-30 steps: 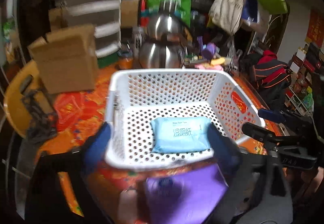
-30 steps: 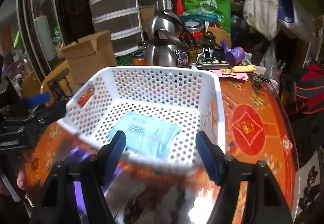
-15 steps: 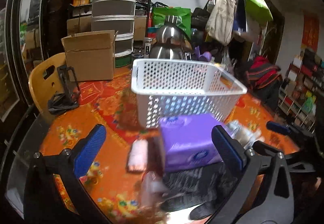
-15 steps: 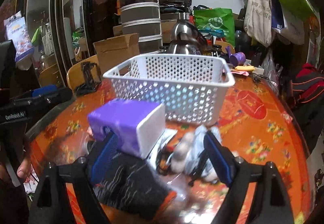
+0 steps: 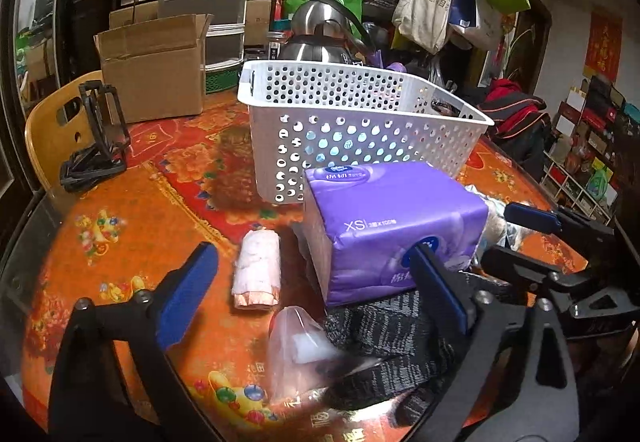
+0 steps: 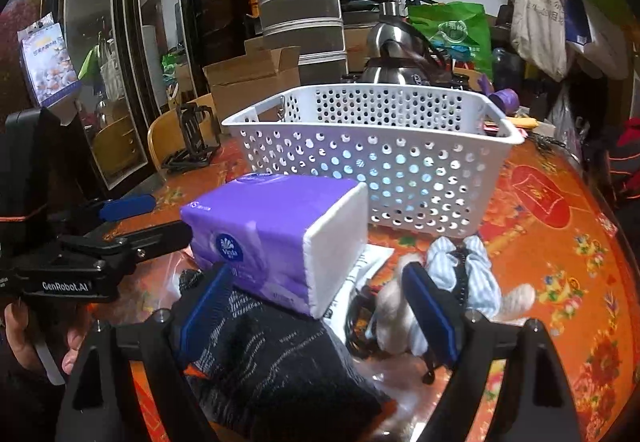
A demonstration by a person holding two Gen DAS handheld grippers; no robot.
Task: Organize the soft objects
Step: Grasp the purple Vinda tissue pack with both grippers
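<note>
One white basket (image 5: 360, 130), one purple tissue pack (image 5: 392, 226), one pink roll (image 5: 256, 268).

A tissue pack (image 5: 394, 226) is sitting on the tabletop (image 5: 120, 226) just before the basket (image 5: 360, 130), resting partly on a dark cloth (image 5: 384, 354), with a rolled cloth (image 5: 258, 270) lying to its left.

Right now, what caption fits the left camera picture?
Open left gripper closing near purple tissue pack before white basket.

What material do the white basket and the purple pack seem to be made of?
White basket: looks like rigid moulded plastic, slightly glossy, with even round holes through its walls. Purple pack: apparently thin shiny plastic film around soft white tissue, which shows at its end in the right wrist view.
</note>
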